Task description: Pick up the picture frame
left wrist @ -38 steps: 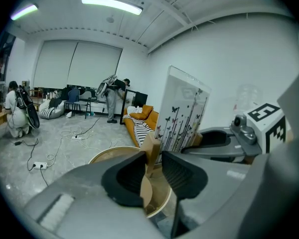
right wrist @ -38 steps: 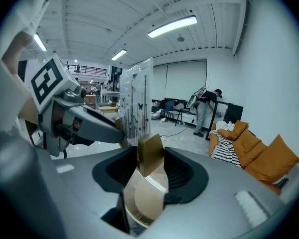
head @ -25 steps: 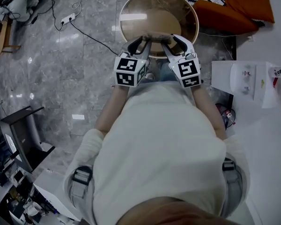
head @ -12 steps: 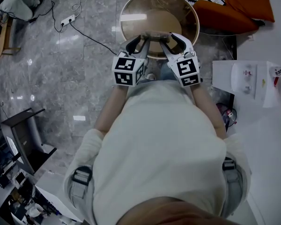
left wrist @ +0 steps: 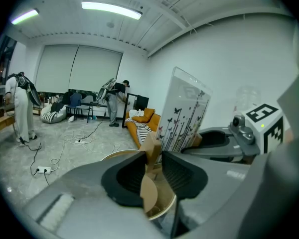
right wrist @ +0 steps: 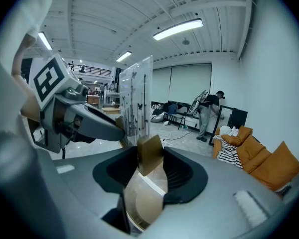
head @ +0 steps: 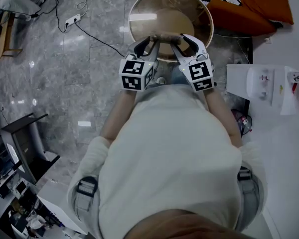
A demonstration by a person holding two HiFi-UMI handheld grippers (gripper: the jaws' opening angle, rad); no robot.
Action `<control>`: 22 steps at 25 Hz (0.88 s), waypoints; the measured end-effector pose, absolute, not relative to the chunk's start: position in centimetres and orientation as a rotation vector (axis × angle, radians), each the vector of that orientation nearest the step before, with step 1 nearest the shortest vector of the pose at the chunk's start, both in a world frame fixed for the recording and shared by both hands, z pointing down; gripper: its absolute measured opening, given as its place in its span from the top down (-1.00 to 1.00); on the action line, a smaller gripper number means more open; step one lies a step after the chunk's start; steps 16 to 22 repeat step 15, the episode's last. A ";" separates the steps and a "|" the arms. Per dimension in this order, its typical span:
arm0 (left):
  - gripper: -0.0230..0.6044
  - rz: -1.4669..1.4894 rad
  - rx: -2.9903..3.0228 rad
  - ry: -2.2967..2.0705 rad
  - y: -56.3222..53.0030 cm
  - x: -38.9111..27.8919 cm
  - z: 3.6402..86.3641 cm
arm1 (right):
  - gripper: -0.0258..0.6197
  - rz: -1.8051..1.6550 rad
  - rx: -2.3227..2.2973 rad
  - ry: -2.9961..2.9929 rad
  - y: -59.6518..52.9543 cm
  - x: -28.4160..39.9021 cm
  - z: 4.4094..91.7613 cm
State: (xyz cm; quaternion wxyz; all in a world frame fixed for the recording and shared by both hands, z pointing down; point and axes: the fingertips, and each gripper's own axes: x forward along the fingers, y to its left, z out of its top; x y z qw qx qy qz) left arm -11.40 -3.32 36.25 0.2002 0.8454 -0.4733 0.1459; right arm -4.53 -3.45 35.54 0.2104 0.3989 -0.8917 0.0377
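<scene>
The picture frame [head: 165,35] is a clear pane printed with butterflies [left wrist: 184,111] on a wooden base, seen edge-on from the head view over the near rim of the round table [head: 139,4]. My left gripper [head: 150,39] is shut on the base's left end, whose wood [left wrist: 152,148] sits between its pads. My right gripper [head: 178,38] holds the other end. Its jaws have just been closing, with the wooden block [right wrist: 150,156] pressed between them. Each gripper view shows the pane [right wrist: 138,98] upright and the opposite gripper beyond it.
An orange sofa with a striped cushion [head: 254,6] stands past the table on the right. A power strip with cable [head: 72,20] lies on the marble floor at left. A white cabinet [head: 259,86] stands at the right. People [left wrist: 20,106] stand far off in the room.
Both grippers stay at the two ends of the frame above the table's near rim. No clear movement shows.
</scene>
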 end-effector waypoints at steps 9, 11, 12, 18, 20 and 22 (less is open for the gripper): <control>0.58 0.408 2.363 -1.324 -3.5 -11.2 36.3 | 0.42 0.114 1.106 -2.483 -3.7 -4.3 35.7; 0.58 0.407 2.363 -1.323 -3.5 -11.1 36.3 | 0.42 0.112 1.107 -2.482 -3.6 -4.3 35.7; 0.58 0.406 2.363 -1.324 -3.5 -11.1 36.3 | 0.42 0.111 1.107 -2.482 -3.6 -4.2 35.6; 0.58 0.402 2.364 -1.326 -3.7 -11.1 36.2 | 0.42 0.107 1.108 -2.483 -3.8 -4.2 35.6; 0.58 0.402 2.364 -1.326 -3.7 -11.1 36.2 | 0.42 0.107 1.108 -2.483 -3.8 -4.2 35.6; 0.58 0.402 2.364 -1.326 -3.7 -11.1 36.2 | 0.42 0.107 1.108 -2.483 -3.8 -4.2 35.6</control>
